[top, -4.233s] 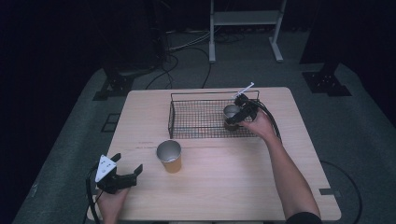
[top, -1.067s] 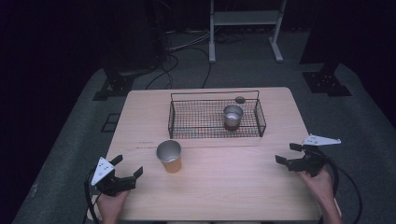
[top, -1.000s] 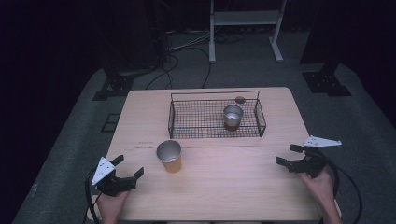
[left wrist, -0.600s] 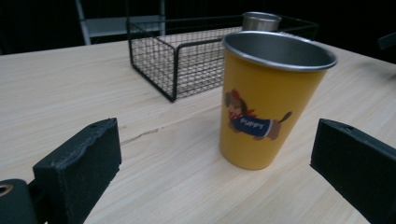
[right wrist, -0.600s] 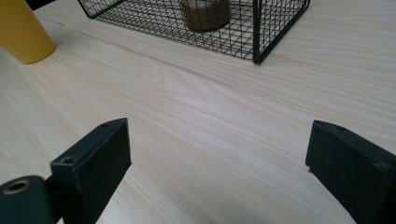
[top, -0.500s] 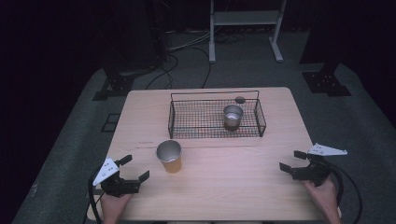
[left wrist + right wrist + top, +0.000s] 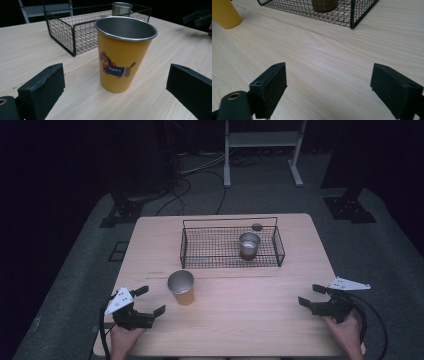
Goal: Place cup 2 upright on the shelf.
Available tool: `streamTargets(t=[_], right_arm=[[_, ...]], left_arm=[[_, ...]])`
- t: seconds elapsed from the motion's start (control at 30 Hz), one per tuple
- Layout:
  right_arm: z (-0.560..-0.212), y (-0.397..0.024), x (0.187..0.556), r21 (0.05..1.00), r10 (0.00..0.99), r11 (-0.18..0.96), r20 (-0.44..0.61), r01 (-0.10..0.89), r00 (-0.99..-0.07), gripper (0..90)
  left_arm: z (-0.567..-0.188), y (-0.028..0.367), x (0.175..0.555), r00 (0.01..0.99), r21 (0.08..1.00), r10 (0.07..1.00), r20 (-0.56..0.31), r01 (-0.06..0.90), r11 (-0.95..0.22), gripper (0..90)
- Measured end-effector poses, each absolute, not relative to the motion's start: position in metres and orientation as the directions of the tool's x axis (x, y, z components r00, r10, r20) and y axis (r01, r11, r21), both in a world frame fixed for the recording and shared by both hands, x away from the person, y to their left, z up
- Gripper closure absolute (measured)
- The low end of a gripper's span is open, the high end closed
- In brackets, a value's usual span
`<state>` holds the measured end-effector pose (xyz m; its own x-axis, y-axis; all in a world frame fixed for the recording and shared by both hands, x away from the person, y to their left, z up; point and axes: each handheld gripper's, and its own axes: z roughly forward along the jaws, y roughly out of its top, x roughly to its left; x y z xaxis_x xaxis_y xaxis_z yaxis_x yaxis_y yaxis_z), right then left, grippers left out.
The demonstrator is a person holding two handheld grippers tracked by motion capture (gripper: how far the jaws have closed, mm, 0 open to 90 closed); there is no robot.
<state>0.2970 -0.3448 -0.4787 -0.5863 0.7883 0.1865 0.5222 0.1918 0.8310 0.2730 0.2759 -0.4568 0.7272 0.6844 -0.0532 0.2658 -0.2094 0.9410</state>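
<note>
Yellow cup [image 7: 125,52] — upright near the table's [image 7: 250,320] front-left corner, straight ahead of my empty, wide-open left gripper [image 7: 145,302] — while my empty right gripper [image 7: 315,296], jaws just narrowing, sits far off.

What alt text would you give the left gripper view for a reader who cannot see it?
A yellow metal cup printed with a cartoon dog and the word PUPPY stands upright on a pale wooden table, ahead of the left gripper, whose two black jaws stand wide apart and touch nothing. Behind it sits a black wire basket holding a second cup.
</note>
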Motion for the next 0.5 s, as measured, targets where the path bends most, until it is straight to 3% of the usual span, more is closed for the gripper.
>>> streamTargets(t=[0.5], right_arm=[[-0.481,-0.342,0.293,0.830,0.778,0.210,0.178,0.516,-0.603,12.1]], left_arm=[[-0.439,0.258,0.285,0.787,0.904,0.616,-0.034,0.288,-0.318,0.8]])
